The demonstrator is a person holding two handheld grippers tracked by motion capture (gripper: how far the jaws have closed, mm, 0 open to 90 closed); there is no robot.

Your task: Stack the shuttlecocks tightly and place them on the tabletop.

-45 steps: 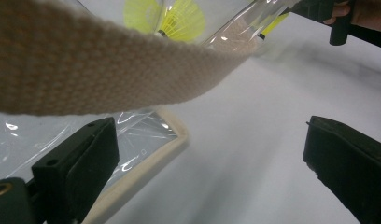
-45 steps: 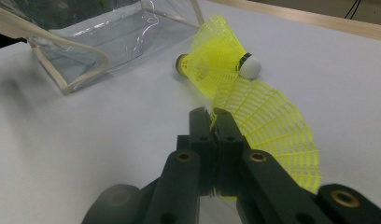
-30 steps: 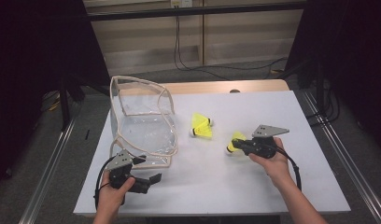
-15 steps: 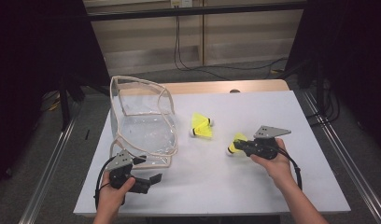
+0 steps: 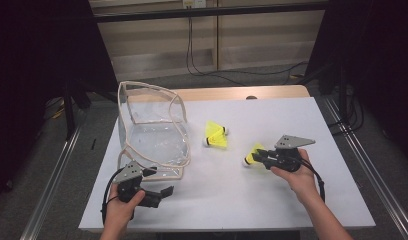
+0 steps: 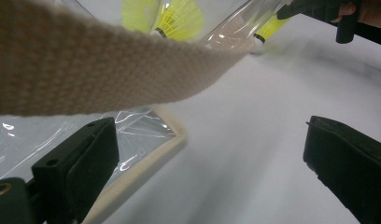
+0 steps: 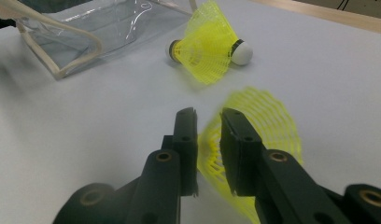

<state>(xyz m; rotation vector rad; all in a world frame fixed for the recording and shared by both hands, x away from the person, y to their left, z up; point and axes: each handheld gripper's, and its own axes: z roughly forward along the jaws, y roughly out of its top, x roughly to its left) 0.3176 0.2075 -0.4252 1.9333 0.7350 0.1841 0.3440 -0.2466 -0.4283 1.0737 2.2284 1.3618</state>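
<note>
Right tongs [image 7: 208, 122] loosening on a shuttlecock [image 7: 258, 140] at the worktop's [image 5: 252, 200] right.
Their jaws had just been opening, skirt between them; left tongs [image 5: 159, 194], released, waited beside the clear bag [image 5: 152, 140]. A gentle, full release would have spared the skirt.

Yellow mesh shuttlecock [image 7: 268, 135] lying on its side on the white surface [image 5: 272, 200], skirt rim between the slightly parted right tongs [image 7: 208, 122], just right of two paired yellow shuttlecocks [image 5: 215, 135]

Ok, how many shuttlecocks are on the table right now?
3. A touching pair lies mid-table, right of the clear bag. The third shuttlecock sits between the jaws of the right gripper, which have just been opening. None visible inside the bag.
</note>
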